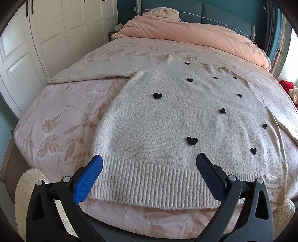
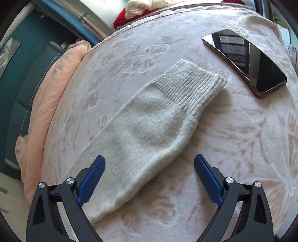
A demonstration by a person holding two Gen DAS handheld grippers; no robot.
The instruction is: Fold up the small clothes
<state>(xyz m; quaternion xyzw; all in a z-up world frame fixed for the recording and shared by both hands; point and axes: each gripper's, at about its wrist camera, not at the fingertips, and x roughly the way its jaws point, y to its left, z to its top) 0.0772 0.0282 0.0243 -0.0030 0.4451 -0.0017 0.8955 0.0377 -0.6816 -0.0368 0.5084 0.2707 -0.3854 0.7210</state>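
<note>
Pink bedding printed with pale butterflies covers a bed (image 1: 61, 104) in a bedroom with white wardrobe doors (image 1: 46, 33) on one side and a teal headboard (image 1: 223, 13) at the far end. Seen from the left wrist, a cream knitted sweater (image 1: 177, 119) dotted with small black hearts (image 1: 157, 95) lies spread flat, front up, its ribbed hem (image 1: 149, 184) at the near edge of the mattress and its neckline toward a bunched peach duvet (image 1: 195, 33). One sleeve (image 1: 89, 74) stretches straight out over the bedding. This flat layout looks deliberate, giving clean edges to fold from. The left gripper (image 1: 150, 163) hovers low over the hem, its blue fingers (image 1: 89, 180) spread wide and holding nothing, seemingly lined up to take the hem.

From the right wrist, the sweater's other sleeve (image 2: 149, 126) runs diagonally across the same butterfly bedding, its ribbed cuff (image 2: 193, 82) pointing away. A dark smartphone (image 2: 247, 61) rests face up just beyond the cuff, apart from it. The right gripper (image 2: 150, 167) sits above the sleeve near its upper part, likewise spread wide and empty, one finger over the knit and the other over bare bedding. My guess is that it means to pinch this sleeve and carry it inward across the body. No fold has been made yet.
</note>
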